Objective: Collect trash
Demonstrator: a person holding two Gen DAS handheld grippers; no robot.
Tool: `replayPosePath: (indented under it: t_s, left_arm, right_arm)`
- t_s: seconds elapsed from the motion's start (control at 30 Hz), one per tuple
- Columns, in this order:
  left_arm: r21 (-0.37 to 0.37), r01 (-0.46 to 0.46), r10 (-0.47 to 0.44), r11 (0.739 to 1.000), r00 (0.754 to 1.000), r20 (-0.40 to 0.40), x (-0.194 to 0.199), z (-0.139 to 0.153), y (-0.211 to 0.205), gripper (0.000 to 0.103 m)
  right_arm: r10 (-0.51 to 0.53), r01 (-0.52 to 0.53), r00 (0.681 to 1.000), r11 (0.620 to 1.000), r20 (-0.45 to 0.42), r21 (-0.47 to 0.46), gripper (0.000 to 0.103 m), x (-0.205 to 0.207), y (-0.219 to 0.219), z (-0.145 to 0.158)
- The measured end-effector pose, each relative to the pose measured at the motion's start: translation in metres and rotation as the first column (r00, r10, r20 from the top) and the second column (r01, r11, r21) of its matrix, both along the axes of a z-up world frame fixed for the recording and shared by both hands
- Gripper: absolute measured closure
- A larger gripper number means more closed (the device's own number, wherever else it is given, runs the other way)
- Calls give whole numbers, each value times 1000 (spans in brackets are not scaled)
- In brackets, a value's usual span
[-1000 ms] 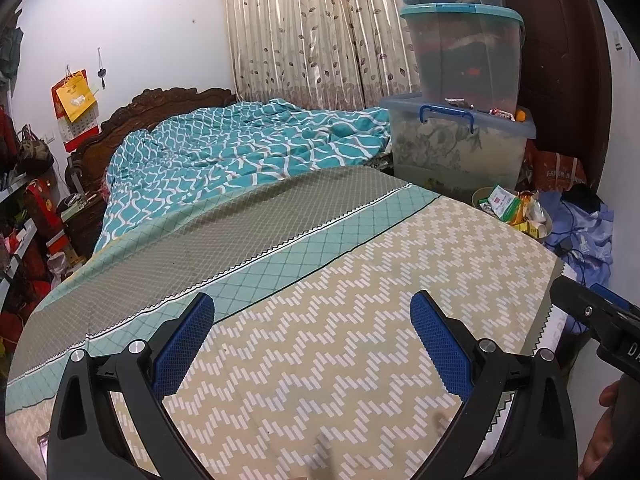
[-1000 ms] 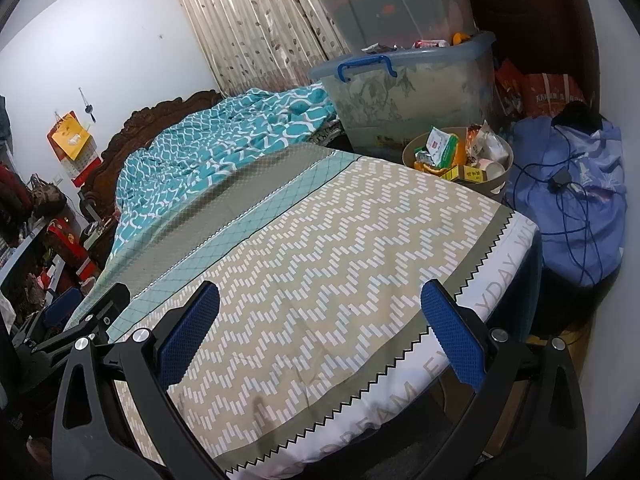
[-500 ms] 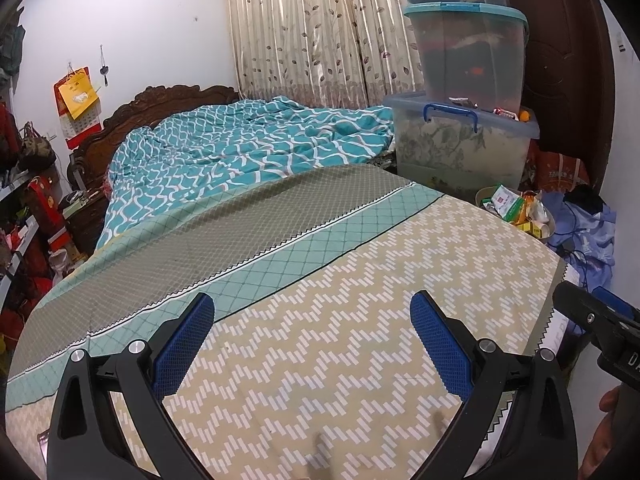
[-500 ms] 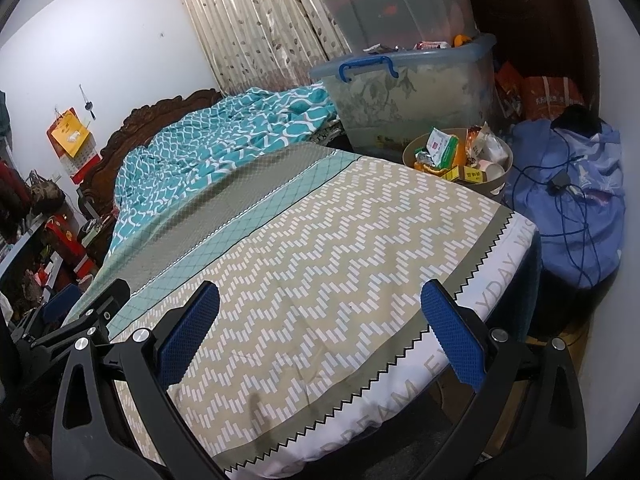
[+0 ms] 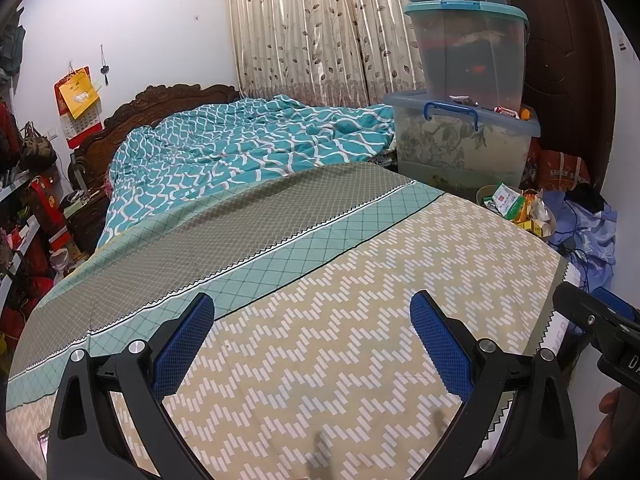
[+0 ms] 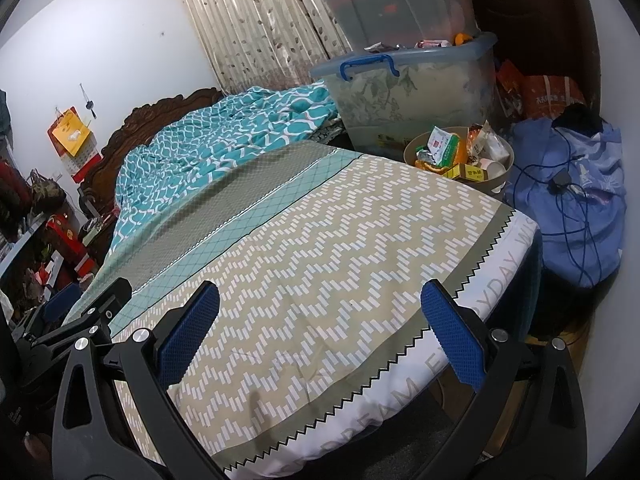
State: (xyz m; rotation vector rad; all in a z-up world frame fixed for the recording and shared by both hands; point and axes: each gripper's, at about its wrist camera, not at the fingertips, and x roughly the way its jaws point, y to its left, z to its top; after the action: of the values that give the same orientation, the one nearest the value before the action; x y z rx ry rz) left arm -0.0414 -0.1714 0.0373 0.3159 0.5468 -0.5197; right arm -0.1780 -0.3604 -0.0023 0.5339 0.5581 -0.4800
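A round beige bin [image 6: 504,178] stands beyond the bed's far right corner, heaped with wrappers and small boxes [image 6: 444,148]; it also shows in the left wrist view [image 5: 550,224]. My left gripper [image 5: 312,340] is open and empty above the zigzag-patterned bedspread [image 5: 340,320]. My right gripper [image 6: 320,328] is open and empty over the bed's foot corner. No loose trash shows on the bed. The right gripper's finger shows at the right edge of the left wrist view [image 5: 592,320].
Stacked plastic storage boxes [image 6: 408,92] stand behind the bin. A blue bag with cables [image 6: 576,200] lies right of it. A teal quilt [image 5: 248,148] is bunched by the carved headboard [image 5: 160,100]. Cluttered shelves [image 5: 24,216] line the left wall.
Both grippers have shifted only slightly; the left wrist view has drifted a little, showing more of the room. Both stay open and empty.
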Motion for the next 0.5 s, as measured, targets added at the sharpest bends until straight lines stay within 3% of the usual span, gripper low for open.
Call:
replayPosePath:
  t_s: [0.5]
  left_arm:
    - [0,12,-12,1000,1000,12,-5,2,-1,8]
  right_arm:
    - [-16,17,1000,1000,15,-26,3,-1,1,4]
